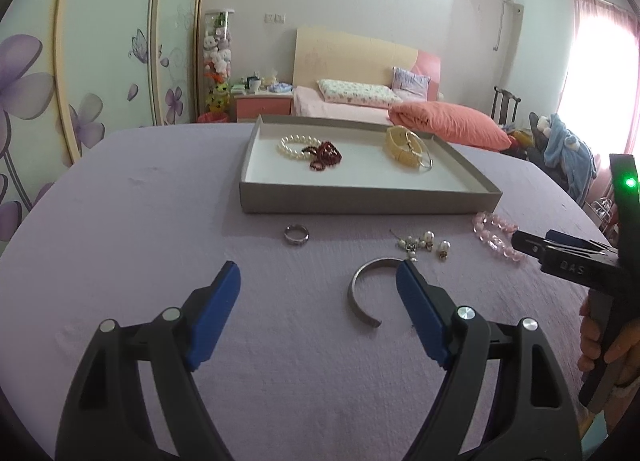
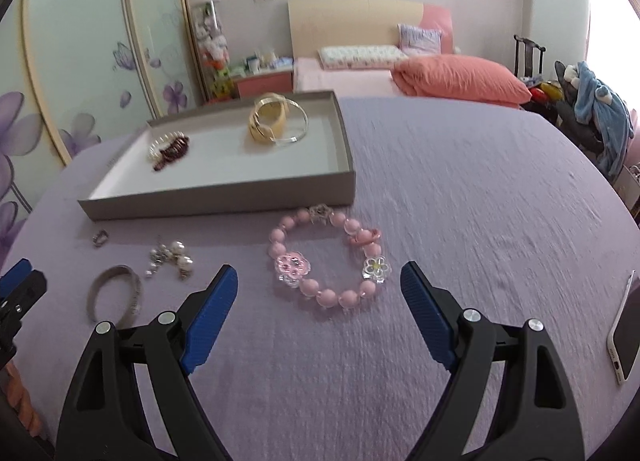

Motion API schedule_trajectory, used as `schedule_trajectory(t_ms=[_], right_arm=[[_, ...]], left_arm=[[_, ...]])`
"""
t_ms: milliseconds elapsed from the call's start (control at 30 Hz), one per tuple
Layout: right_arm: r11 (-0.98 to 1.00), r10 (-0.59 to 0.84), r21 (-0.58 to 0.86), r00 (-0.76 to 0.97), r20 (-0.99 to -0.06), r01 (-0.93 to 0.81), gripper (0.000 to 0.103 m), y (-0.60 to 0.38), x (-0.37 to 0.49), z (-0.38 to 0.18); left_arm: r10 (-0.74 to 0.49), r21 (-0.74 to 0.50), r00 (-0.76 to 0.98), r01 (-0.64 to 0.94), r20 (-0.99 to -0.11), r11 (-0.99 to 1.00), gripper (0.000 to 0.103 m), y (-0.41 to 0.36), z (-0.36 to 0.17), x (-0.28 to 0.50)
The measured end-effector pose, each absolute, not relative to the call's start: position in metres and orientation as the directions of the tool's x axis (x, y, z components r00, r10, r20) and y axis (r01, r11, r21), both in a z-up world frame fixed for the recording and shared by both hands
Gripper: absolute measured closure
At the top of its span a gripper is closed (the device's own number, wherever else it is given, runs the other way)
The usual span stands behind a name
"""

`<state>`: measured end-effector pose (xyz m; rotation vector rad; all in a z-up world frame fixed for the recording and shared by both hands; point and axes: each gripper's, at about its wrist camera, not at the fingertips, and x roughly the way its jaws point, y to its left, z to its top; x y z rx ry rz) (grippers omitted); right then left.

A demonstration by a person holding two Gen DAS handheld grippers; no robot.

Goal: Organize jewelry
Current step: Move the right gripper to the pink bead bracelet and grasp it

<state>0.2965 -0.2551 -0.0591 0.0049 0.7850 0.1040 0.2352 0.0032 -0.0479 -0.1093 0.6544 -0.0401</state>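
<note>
Readable writing: only "OAS" moulded on the black body of the right gripper [image 1: 520, 239], seen from the left wrist; further letters are hidden.

Surface: lilac tablecloth [image 1: 160, 221], crinkled weave.

Tray: one shallow grey cardboard box tray [image 1: 360, 201], white inside, rectangular. In it, four pieces: one white pearl bracelet [image 1: 290, 147] touching one dark red bead strand [image 1: 324, 155]; one wide yellow bangle [image 1: 402, 147] with one thin silver bangle [image 1: 426, 161] leaning on it.

Loose on the cloth, in front of the tray: one silver band ring [image 1: 296, 234]; a small cluster of pearl earrings [image 1: 424, 243], count unclear; one open brushed-metal cuff [image 1: 364, 293], C-shaped; one pink bead bracelet [image 2: 328, 257] with two clear flower charms.

Left gripper [image 1: 318, 285]: blue ribbed pads wide apart, nothing between them; right pad overlaps the cuff's end in view, contact unclear.

Right gripper: jaws wide, empty, the pink bracelet lying just ahead between the pads.

One white-edged phone [image 2: 626, 329] at the right edge.
</note>
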Motion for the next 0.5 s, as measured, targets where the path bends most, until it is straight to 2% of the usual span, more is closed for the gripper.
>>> schedule_trajectory(t_ms=[333, 500], right_arm=[[0.998, 0.057, 0.027, 0.620, -0.783, -0.057, 0.018, -0.257, 0.318, -0.078], [0.998, 0.051, 0.024, 0.607, -0.793, -0.053, 0.017, -0.256, 0.323, -0.079]], left_arm=[[-0.077, -0.114, 0.785, 0.008, -0.615, 0.993, 0.024, 0.001, -0.050, 0.241], [-0.080, -0.112, 0.775, 0.012, -0.627, 0.994, 0.024, 0.000, -0.052, 0.245]])
